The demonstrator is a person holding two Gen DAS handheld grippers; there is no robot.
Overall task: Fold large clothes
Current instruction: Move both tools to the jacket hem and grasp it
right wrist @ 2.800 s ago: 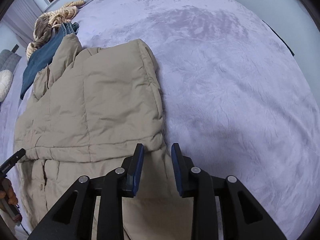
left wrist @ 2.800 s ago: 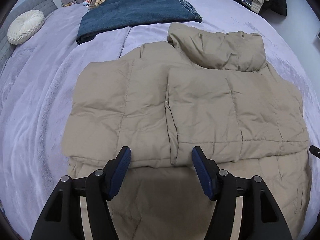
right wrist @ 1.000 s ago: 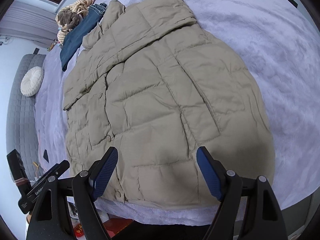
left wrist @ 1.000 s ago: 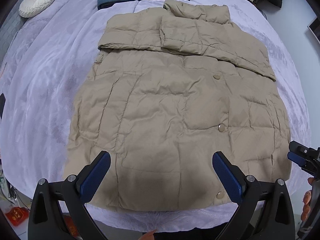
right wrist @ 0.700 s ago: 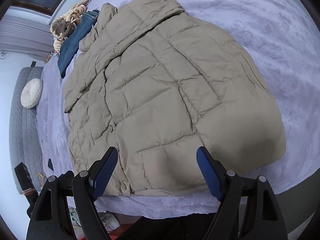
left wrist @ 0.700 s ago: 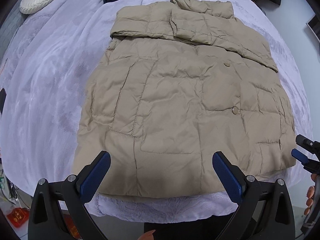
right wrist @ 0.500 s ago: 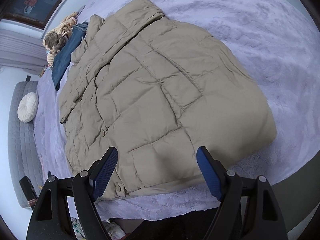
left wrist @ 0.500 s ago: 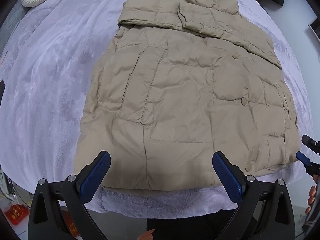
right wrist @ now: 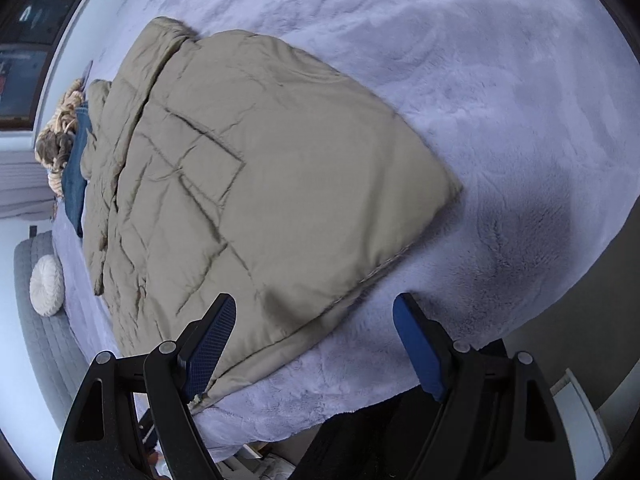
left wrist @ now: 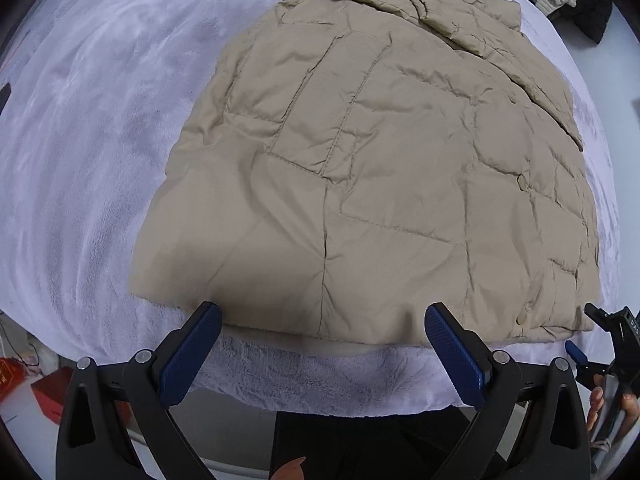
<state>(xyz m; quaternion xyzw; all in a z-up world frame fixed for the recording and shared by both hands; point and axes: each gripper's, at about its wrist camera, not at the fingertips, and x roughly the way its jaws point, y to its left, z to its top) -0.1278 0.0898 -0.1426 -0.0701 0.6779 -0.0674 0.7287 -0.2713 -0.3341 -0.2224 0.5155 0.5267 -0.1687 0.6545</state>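
A tan quilted puffer jacket (left wrist: pixel 372 168) lies flat on the lavender bed, sleeves folded across its top, hem toward me. It also shows in the right wrist view (right wrist: pixel 256 200). My left gripper (left wrist: pixel 320 356) is open and empty, its blue pads just short of the hem's left half. My right gripper (right wrist: pixel 312 344) is open and empty over the hem's right corner; its tip also shows at the right edge of the left wrist view (left wrist: pixel 600 344).
The lavender blanket (left wrist: pixel 88 128) covers the bed, and its near edge drops off just below the hem (left wrist: pixel 320 380). Folded jeans (right wrist: pixel 76 176) and a striped garment (right wrist: pixel 64 120) lie beyond the collar. A round white cushion (right wrist: pixel 46 280) rests on a grey sofa.
Both grippers have pulled back from the jacket's middle to its hem and opened wide. In the last half second they dropped lower and closer to the hem.
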